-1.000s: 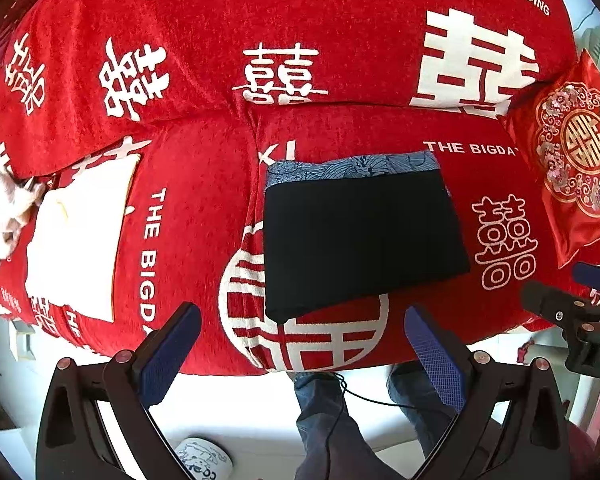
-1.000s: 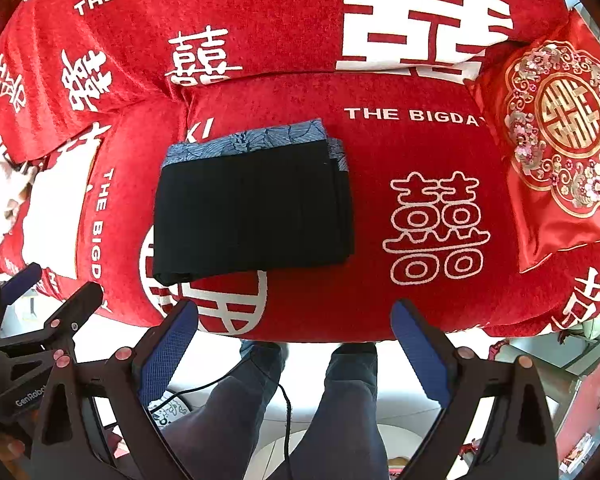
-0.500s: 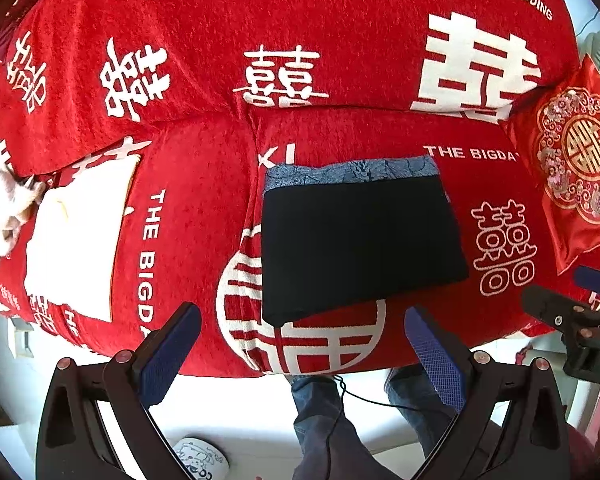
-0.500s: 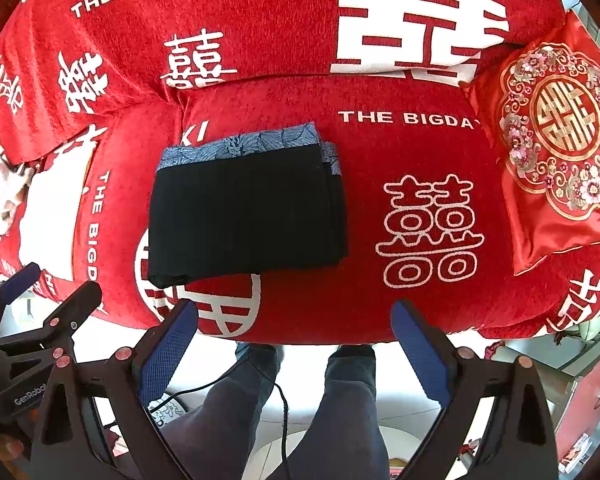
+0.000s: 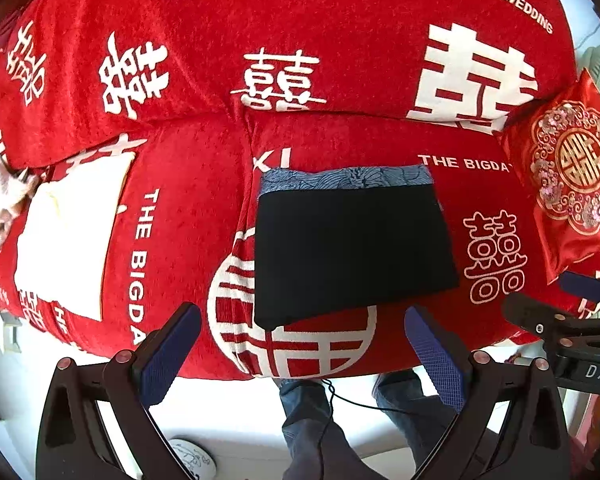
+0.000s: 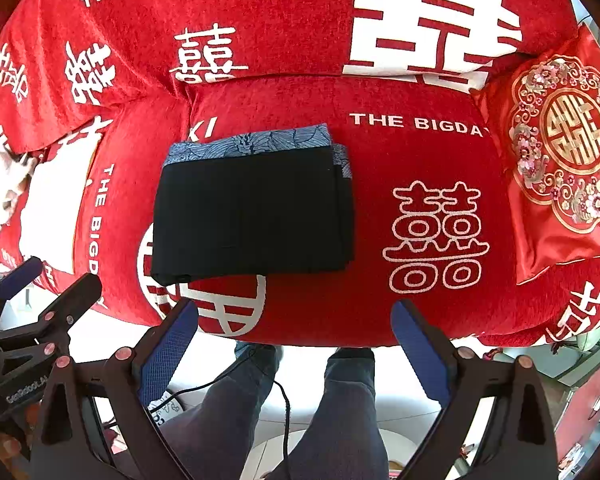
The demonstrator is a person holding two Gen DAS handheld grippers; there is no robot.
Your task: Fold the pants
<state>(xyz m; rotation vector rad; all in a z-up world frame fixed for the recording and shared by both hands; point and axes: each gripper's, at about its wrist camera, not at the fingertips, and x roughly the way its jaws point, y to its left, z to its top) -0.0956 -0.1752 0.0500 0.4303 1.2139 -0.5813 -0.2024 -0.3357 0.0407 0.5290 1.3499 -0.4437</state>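
Note:
The black pants (image 5: 352,252) lie folded into a flat rectangle on the red sofa seat (image 5: 188,200), with a blue patterned waistband (image 5: 346,178) along the far edge. They also show in the right wrist view (image 6: 252,212). My left gripper (image 5: 302,350) is open and empty, held off the sofa's front edge, below the pants. My right gripper (image 6: 294,346) is open and empty, also in front of the sofa, apart from the pants. Each gripper shows at the edge of the other's view.
A white folded cloth (image 5: 72,236) lies on the left seat cushion. A red embroidered pillow (image 6: 568,160) leans at the right end. The person's legs in jeans (image 6: 284,412) stand below the grippers on a white floor.
Both grippers have drawn slightly back and down from the sofa. The pants have not moved and both grippers stay open.

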